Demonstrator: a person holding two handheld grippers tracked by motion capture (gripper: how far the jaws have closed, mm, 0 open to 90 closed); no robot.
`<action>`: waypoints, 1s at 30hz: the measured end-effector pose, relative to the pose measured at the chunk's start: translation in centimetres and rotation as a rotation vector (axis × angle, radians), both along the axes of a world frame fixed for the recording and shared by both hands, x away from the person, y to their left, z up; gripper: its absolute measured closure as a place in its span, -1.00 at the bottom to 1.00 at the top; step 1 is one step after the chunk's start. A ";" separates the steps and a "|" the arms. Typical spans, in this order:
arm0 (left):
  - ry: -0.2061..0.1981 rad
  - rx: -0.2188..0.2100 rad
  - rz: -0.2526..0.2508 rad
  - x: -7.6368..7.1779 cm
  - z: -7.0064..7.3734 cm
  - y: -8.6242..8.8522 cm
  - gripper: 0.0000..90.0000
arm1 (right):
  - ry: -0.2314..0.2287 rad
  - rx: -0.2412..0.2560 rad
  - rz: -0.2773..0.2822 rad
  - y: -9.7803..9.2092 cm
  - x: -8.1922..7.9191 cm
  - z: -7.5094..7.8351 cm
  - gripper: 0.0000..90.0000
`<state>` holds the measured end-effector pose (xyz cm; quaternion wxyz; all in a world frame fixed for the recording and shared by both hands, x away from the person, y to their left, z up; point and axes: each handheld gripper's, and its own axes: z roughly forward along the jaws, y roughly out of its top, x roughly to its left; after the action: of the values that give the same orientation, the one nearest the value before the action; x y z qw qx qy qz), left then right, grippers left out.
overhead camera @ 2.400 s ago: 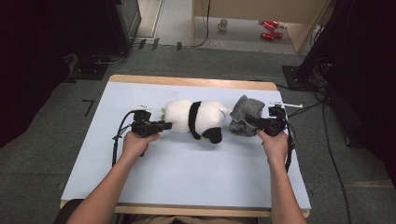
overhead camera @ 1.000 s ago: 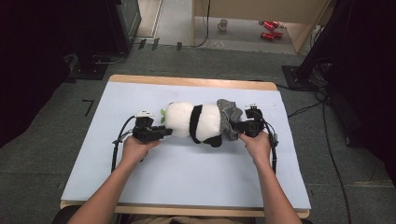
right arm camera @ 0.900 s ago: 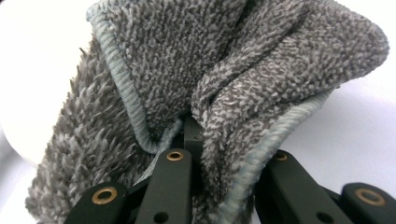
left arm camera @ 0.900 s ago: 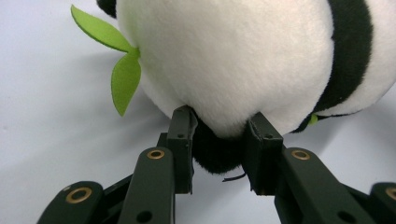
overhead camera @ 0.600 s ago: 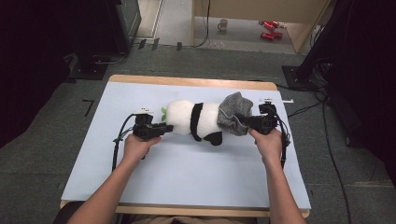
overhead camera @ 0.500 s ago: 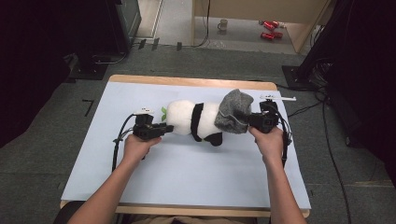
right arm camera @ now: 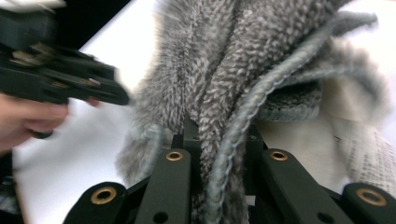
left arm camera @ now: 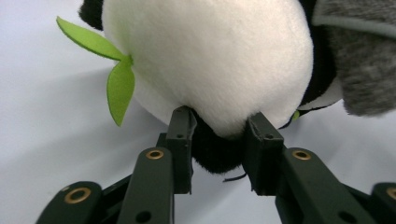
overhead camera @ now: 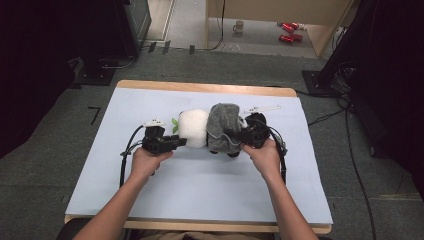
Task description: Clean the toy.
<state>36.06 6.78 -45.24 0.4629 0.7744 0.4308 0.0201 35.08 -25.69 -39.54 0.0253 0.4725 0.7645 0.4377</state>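
Grey fleece cloth [overhead camera: 223,126] half covers my plush panda [overhead camera: 194,128] at the middle of the counter [overhead camera: 200,185].
My right gripper [overhead camera: 235,134] clenches the cloth's corded hem; my left gripper [overhead camera: 181,142] clamps a black part under the panda's white end. Cloth hides the panda's other half; no readable writing.

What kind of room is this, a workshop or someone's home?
Probably a lab or recording workspace: a pale blue table stands on grey carpet, cables trail across the floor, dark equipment stands flank it, and a wooden cabinet sits behind.
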 end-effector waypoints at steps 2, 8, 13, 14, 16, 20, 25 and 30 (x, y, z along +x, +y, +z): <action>-0.012 0.019 -0.015 -0.1 -0.3 -0.1 0.30 | 0.004 0.044 -0.009 -0.5 0.4 -0.8 0.77; -0.109 0.026 -0.059 -0.4 -0.2 0.7 -0.18 | -0.029 0.013 -0.029 -0.8 1.3 -1.0 0.77; -0.168 0.025 -0.041 0.0 -0.8 1.4 -0.34 | -0.049 0.002 -0.054 -1.0 2.1 -0.8 0.77; -0.181 0.026 -0.037 0.1 -0.9 1.4 -0.37 | -0.047 0.010 -0.057 -1.1 2.3 -0.8 0.77; -0.196 0.006 -0.039 0.3 -1.1 1.2 -0.43 | -0.042 0.027 -0.059 -1.2 2.6 -0.8 0.77; -0.226 -0.071 -0.023 0.3 -0.5 1.5 -0.38 | -0.045 0.032 -0.058 -1.2 3.0 -0.7 0.77; -0.237 -0.062 -0.052 1.0 0.7 1.5 -0.35 | -0.057 0.042 -0.074 -1.4 3.6 -0.7 0.77; -0.214 -0.055 -0.047 2.4 1.0 1.3 -0.35 | -0.061 0.043 -0.074 -1.2 4.1 -0.5 0.76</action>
<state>38.51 8.04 -44.25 0.5275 0.7649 0.3609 0.0801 39.17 -26.89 -40.04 0.0546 0.4874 0.7358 0.4670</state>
